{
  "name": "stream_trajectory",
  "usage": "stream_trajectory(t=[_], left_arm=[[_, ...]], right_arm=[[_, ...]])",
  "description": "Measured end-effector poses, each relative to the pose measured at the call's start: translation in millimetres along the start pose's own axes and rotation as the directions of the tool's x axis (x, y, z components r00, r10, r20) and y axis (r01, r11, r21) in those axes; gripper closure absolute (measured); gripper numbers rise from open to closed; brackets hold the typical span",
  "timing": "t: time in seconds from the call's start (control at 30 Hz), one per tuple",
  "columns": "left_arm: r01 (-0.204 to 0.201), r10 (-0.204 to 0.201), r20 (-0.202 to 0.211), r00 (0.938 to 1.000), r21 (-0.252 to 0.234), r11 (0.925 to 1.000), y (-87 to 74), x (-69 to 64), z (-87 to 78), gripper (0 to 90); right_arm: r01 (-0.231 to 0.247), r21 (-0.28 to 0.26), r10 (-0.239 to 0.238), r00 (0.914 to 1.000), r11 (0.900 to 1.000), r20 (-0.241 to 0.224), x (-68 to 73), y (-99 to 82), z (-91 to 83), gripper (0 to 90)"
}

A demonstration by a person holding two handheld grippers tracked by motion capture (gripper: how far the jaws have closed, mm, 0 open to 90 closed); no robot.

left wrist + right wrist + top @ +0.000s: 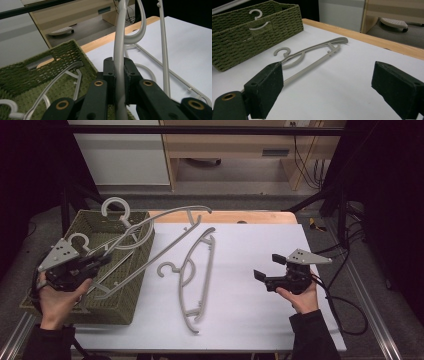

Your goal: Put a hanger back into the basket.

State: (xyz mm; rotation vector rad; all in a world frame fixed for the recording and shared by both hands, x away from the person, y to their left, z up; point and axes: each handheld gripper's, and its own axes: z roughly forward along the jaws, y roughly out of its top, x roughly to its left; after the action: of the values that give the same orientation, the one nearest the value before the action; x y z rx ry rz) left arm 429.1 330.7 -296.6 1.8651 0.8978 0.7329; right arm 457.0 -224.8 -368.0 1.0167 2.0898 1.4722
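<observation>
Held hanger (150,222): grey plastic, gripped by its shoulder bar; lifted above the basket, its far arm reaching out over the edge of the white mat toward the wooden table edge.
Left gripper (102,256): over the basket, held in the person's left hand; jaws clamped together on the bar of the held hanger. In the left gripper view the bar (119,57) runs straight up between the two black pads, pressed from both sides.
Right gripper (267,267): held low over the right part of the mat, pointing toward the flat hanger; jaws spread wide, nothing between them. In the right gripper view the two pads (268,88) stand well apart over bare mat.
Flat hanger (196,275): lies on the mat between the basket and the right gripper, hook end toward the basket, touching neither gripper.
Basket (131,285): green woven, rectangular, at the left side of the table; more grey hangers (120,242) lie inside it.
White mat (250,245): covers most of the table.
</observation>
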Motion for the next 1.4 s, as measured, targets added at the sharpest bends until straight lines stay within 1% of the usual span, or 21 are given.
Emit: stream_trajectory(t=[0.13,0.27,0.37,0.47,0.57,0.67,0.7,0.73,0.87,0.93,1.0,1.03,1.17,1.23,1.4], left_arm=[[0.006,-0.006,-0.021,0.9998,-0.005,1.0000,3.9,17.1,-4.0,82.3],[0.014,-0.014,-0.053,0.9985,0.001,0.9999,7.1,33.2,-6.1,82.2],[0.007,-0.006,-0.079,0.9969,0.013,0.9999,8.2,44.5,-6.6,82.2],[0.000,0.002,-0.096,0.9954,0.023,0.9997,6.3,55.5,-5.2,82.2],[0.003,0.002,-0.111,0.9938,0.041,0.9992,0.8,68.2,-2.3,82.2],[0.017,-0.009,-0.125,0.9921,0.058,0.9982,-7.5,81.0,-0.5,82.2],[0.027,-0.019,-0.130,0.9914,0.061,0.9978,-10.4,84.0,-0.3,82.1],[0.032,-0.024,-0.134,0.9907,0.064,0.9974,-13.2,87.1,-0.3,82.2],[0.051,-0.040,-0.143,0.9888,0.072,0.9961,-25.9,99.6,-2.0,82.2],[0.065,-0.053,-0.151,0.9871,0.074,0.9952,-31.9,104.7,-3.5,82.1],[0.069,-0.057,-0.156,0.9862,0.078,0.9945,-37.0,108.7,-5.4,82.1],[0.069,-0.055,-0.156,0.9863,0.087,0.9938,-39.0,111.0,-6.8,82.1],[0.078,-0.061,-0.166,0.9843,0.099,0.9920,-46.7,117.3,-10.0,82.1],[0.077,-0.058,-0.171,0.9835,0.106,0.9914,-50.0,120.7,-12.0,82.1],[0.106,-0.083,-0.190,0.9782,0.111,0.9882,-58.6,128.9,-15.5,82.1]], right_arm=[[0.003,0.006,-0.003,1.0000,1.0000,0.004,0.6,-0.5,1.7,10.0],[0.004,0.009,-0.004,1.0000,1.0000,-0.001,0.8,-0.7,1.9,9.9],[0.009,0.010,-0.009,1.0000,0.9999,0.003,0.5,-0.9,2.1,9.9],[0.010,0.011,-0.010,0.9999,0.9999,0.003,0.6,-1.0,2.4,9.9],[0.008,0.011,-0.008,1.0000,0.9999,0.003,0.8,-1.1,2.9,9.9],[0.007,0.014,-0.007,1.0000,0.9999,0.005,1.0,-1.2,3.2,9.9],[0.006,0.015,-0.006,1.0000,0.9999,0.006,1.0,-1.3,3.3,9.9],[0.011,0.015,-0.011,0.9999,0.9998,0.005,0.6,-1.4,3.5,9.9],[0.005,0.020,-0.005,1.0000,0.9998,0.007,0.6,-2.2,4.5,9.9],[0.004,0.020,-0.004,1.0000,0.9998,0.008,0.4,-2.6,4.8,9.9],[0.004,0.022,-0.004,1.0000,0.9997,0.009,-0.1,-2.8,5.0,9.9],[0.004,0.022,-0.005,1.0000,0.9997,0.009,-0.3,-2.9,5.2,9.9],[0.009,0.028,-0.009,0.9999,0.9996,0.005,-0.3,-3.4,6.3,9.9],[0.005,0.030,-0.005,1.0000,0.9995,0.008,0.0,-3.4,6.6,9.9],[0.007,0.032,-0.007,1.0000,0.9995,0.005,0.1,-3.5,6.3,9.9]])
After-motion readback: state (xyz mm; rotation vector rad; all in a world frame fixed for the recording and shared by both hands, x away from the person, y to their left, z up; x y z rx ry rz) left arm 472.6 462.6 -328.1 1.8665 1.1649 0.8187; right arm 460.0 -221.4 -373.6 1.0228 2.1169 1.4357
